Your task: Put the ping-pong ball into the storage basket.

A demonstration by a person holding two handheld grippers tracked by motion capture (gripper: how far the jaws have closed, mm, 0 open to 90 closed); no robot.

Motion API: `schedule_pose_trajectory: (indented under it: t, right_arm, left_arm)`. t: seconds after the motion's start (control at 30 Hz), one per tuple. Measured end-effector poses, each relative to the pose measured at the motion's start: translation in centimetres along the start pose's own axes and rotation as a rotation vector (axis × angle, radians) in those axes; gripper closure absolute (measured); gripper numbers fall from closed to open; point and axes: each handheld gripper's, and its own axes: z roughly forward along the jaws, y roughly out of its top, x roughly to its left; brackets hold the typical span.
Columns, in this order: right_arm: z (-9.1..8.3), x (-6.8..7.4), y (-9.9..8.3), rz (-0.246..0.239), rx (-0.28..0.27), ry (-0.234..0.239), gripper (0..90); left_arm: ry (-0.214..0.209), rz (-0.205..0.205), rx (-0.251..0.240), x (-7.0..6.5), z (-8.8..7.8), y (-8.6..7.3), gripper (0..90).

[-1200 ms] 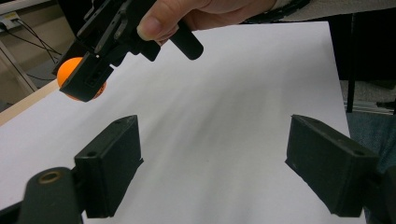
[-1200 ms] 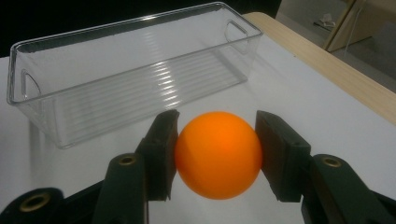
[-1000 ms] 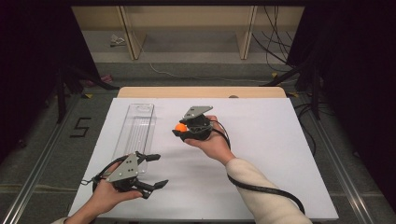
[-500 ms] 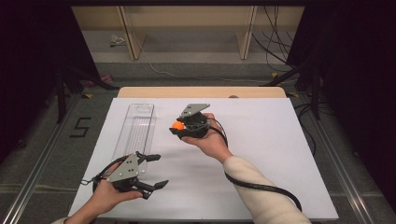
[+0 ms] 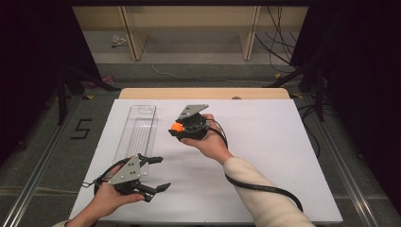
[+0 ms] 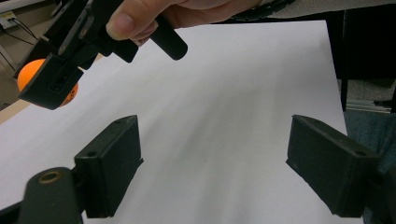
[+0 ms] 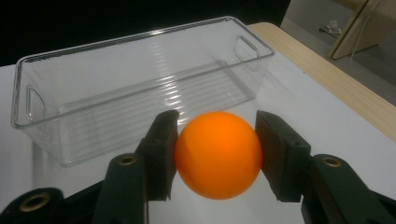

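Right claw has the orange ball pinched tight, both pads pressing its sides, plain as day in the right gripper view, ball dead centre between the jaws. It hangs above the white table, just off the clear plastic bin, which lies at 9 o'clock from the ball, long and narrow. From the right gripper view the bin sits at 12 o'clock beyond the ball, nothing inside it. Left claw rests low near the table's front edge at 7 o'clock from the ball, jaws wide apart, gripping nothing; its own view catches the ball up at 10 o'clock
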Motion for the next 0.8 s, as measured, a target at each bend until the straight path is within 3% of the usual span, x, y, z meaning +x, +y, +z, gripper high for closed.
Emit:
schedule_pose_trajectory:
  t: [0.8]
  right_arm:
    - [0.8,0.2,1.3,-0.014,-0.006,0.008,51.5]
  left_arm:
    - [-0.010,0.001,0.009,-0.1,0.1,0.0,17.1]
